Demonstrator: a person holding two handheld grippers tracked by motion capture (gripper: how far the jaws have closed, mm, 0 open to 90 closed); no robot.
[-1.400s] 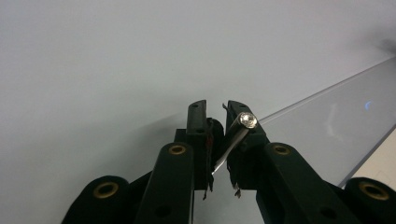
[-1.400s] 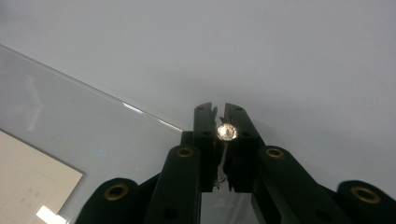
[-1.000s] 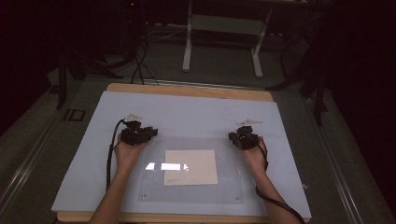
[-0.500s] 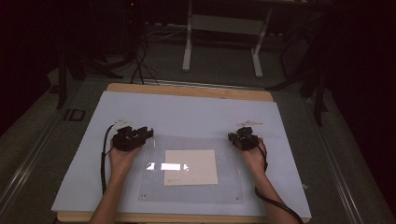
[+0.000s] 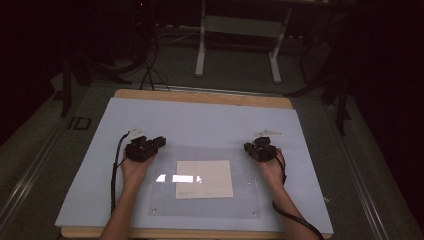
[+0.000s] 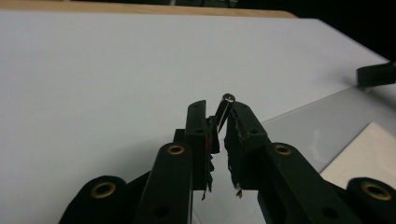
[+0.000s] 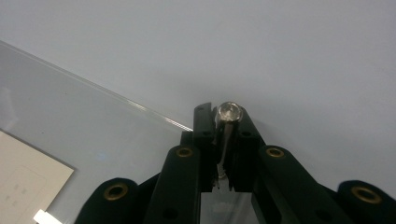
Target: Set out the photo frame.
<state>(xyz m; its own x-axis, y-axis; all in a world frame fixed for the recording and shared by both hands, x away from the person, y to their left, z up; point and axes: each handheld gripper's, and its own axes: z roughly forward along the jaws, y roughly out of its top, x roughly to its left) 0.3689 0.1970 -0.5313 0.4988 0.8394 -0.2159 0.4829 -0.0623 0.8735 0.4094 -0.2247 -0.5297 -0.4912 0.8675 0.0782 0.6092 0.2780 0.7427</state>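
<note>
Right gripper view, claw (image 7: 223,122) gripping screw (image 7: 229,113)

A clear sheet (image 5: 210,200) is laid on the table mat (image 5: 200,122), with a paper card (image 5: 204,179) under it. A screw (image 6: 224,108) is pinched between the left gripper (image 6: 219,122) fingers, another screw (image 7: 229,115) between the right gripper (image 7: 223,122) fingers, at the sheet's far corners.
</note>
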